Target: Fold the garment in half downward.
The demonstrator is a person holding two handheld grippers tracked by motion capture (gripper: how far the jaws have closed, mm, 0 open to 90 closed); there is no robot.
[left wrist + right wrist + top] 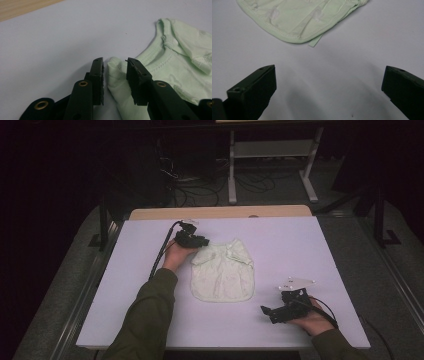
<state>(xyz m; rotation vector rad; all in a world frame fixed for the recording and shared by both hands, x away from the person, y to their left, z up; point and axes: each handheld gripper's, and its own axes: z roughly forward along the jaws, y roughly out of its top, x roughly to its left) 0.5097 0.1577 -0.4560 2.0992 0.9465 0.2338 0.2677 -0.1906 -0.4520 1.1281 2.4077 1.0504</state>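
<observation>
L gripper point(115, 75) at shoulder corner of pale green baby top point(222, 272); R gripper point(329, 82) idle.
Top lies flat mid-table on white table point(300, 250), neck end away from person. L jaws narrowed around a fold of the shoulder, fabric between them; one pad touches cloth, a gap shows at the other, so not clamped yet. R gripper rests near the table's front-right edge, jaws wide apart, nothing between them, hem of top well ahead of it.

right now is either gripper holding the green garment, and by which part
Not gripped yet. The left gripper has a corner fold of the garment between its jaws, with a gap showing. The right gripper is open, holding nothing.
</observation>
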